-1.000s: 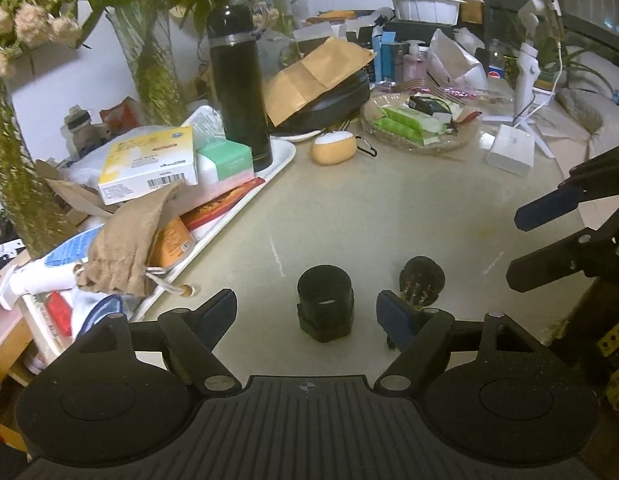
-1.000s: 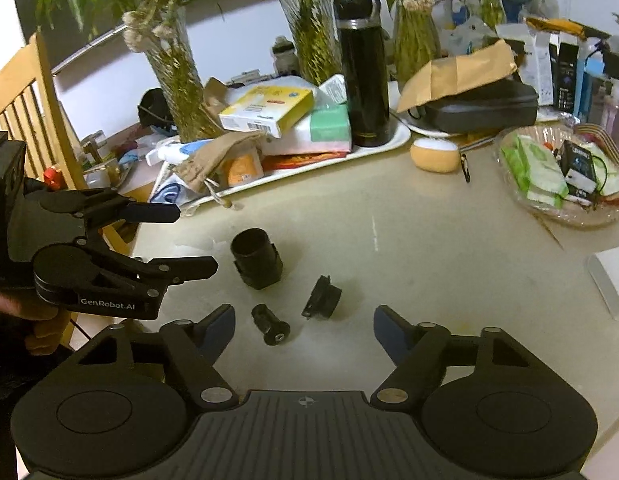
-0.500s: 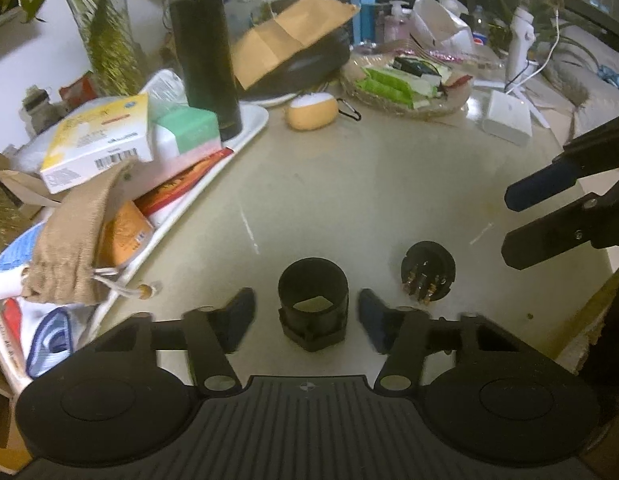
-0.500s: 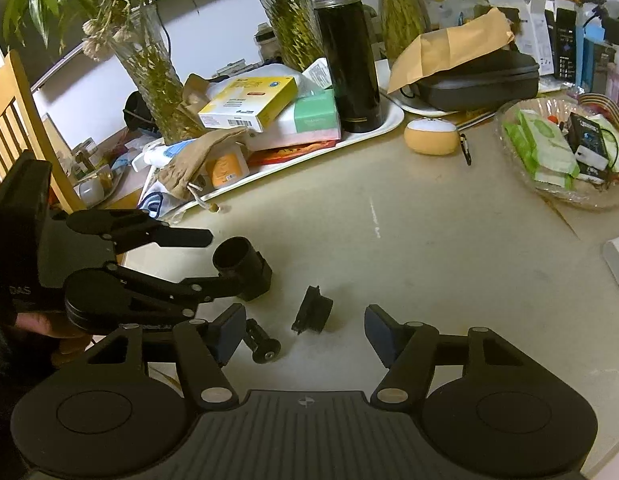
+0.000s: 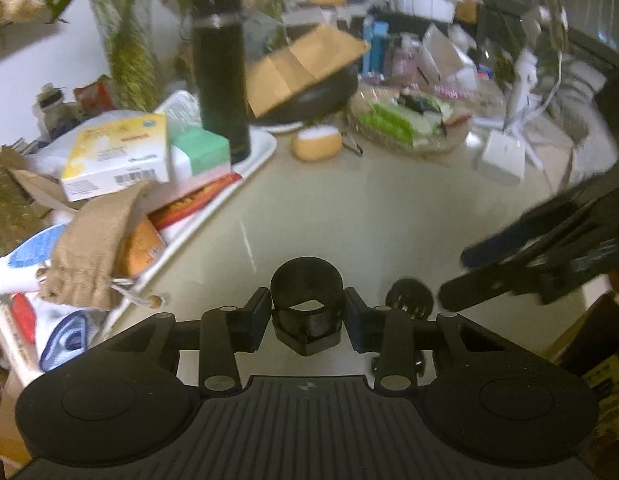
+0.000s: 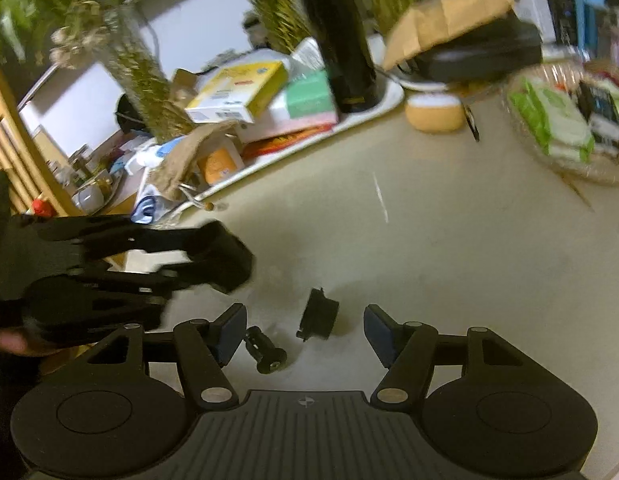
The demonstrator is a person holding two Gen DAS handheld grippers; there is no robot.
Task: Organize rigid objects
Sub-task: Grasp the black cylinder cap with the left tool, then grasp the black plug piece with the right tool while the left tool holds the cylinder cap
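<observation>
Black plastic hollow cylinder with a hexagonal base [image 5: 307, 306]: bottom centre of the left wrist view, upright, clamped between both pads of the left gripper [image 5: 306, 316]. Whether it touches the beige tabletop [image 5: 389, 216] cannot be told.

Black round multi-pin connector [image 5: 408, 298]: just right of the cylinder in that view; in the right wrist view it lies tilted on its side [image 6: 319, 314], low centre, between the fingers of the right gripper [image 6: 305, 330], whose jaws stand wide apart, touching nothing.

Black short knurled plug [image 6: 265, 350]: lower centre-left of the right wrist view, beside the right gripper's left finger.

Black tall thermos flask [image 5: 220, 68]: upper left of the left wrist view, standing on a white tray [image 5: 265, 148].
</observation>
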